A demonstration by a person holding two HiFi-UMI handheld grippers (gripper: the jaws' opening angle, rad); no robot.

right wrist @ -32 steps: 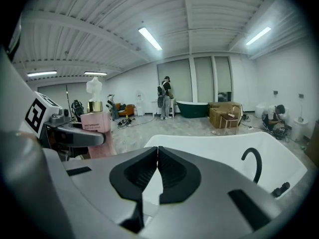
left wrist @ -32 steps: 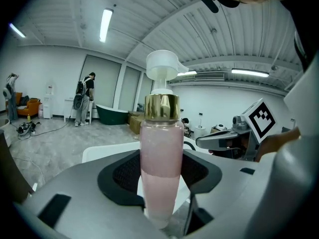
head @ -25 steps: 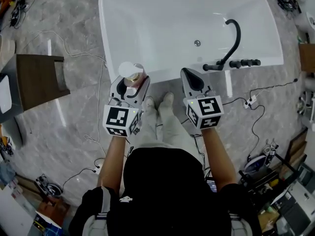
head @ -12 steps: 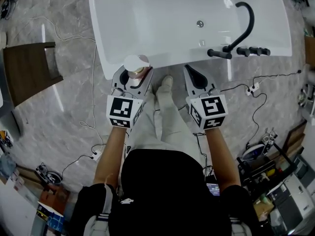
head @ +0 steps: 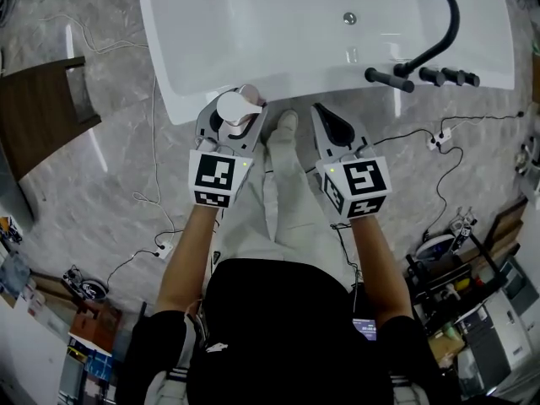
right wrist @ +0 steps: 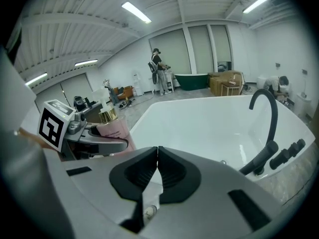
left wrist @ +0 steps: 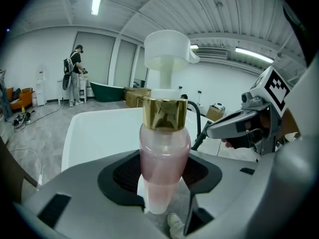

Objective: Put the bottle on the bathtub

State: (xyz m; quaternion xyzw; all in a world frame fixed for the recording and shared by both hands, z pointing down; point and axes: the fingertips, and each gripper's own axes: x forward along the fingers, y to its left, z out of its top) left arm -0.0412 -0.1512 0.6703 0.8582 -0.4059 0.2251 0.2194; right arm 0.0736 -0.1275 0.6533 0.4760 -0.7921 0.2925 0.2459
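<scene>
We hold the bottle upright between the jaws of our left gripper, which clamp its pink body below the gold collar and white pump. The bathtub rim lies just ahead of those jaws. Beside it, our right gripper has its jaws pressed together, empty, and the black faucet is ahead to its right.

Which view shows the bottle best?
The left gripper view: the bottle fills the centre, showing pink body, gold collar, white pump. The head view shows mostly its pump top; the right gripper view shows the bottle small, at left.
</scene>
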